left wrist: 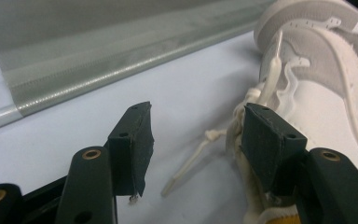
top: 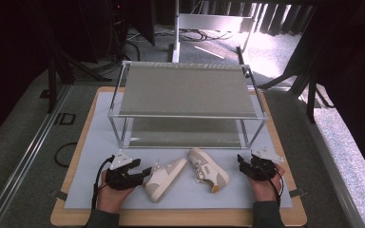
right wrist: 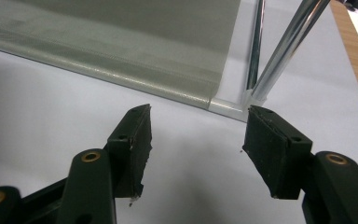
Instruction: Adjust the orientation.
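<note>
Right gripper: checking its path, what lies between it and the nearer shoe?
Only bare white mat separates the right gripper from the nearer shoe, in the high view.

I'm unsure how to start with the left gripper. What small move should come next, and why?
Probably ease the left gripper slightly forward and close on the left shoe. Its jaws stand open, one already against the shoe's collar, with a loose lace lying between them. The right gripper is open over bare mat.
</note>
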`<state>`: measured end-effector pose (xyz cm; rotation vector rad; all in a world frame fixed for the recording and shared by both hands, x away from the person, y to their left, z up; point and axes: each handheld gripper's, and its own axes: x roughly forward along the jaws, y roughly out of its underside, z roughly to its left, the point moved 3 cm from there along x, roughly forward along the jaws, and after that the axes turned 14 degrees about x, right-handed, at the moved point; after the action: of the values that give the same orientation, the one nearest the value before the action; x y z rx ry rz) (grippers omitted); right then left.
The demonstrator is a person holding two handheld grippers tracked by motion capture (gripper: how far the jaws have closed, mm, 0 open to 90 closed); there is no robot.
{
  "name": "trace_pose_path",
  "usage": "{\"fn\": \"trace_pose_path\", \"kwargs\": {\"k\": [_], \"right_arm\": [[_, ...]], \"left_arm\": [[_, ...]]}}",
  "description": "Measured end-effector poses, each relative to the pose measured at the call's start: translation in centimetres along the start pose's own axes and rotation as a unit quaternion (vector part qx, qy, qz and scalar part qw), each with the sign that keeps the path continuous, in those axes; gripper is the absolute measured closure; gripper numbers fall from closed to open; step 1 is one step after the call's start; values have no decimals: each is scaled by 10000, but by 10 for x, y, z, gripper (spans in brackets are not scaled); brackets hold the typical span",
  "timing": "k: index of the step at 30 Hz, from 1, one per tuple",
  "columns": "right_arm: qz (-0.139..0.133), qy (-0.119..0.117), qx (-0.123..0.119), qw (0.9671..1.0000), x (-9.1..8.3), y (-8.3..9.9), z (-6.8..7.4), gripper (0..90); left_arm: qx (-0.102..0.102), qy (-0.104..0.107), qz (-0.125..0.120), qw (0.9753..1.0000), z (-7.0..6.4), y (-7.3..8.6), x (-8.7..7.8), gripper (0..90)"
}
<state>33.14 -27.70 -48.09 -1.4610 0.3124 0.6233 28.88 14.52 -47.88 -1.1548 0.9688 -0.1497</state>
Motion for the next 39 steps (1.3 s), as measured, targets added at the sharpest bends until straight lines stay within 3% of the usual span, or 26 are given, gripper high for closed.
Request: {"fn": "trace_pose_path", "kwargs": {"k": [5, 13, 27, 34, 39], "right_arm": [[-12, -3, -2, 10000, -1, 0, 0, 409], [-2, -1, -16, 10000, -1, 0, 0, 409], [-16, 12, -3, 10000, -1, 0, 0, 410], [-12, 7, -11, 10000, -1, 0, 0, 411], [-18, 5, -31, 10000, -1, 0, 1, 410]], "left_arm": [[-32, 128, 73, 9999, -2, 5, 2, 425], [-15, 142, 2, 9999, -5, 5, 1, 411], [50, 465, -108, 9988, -17, 0, 1, 407], [100, 640, -128, 9978, -21, -4, 1, 433], [158, 793, -16, 9967, -22, -6, 5, 510]]}}
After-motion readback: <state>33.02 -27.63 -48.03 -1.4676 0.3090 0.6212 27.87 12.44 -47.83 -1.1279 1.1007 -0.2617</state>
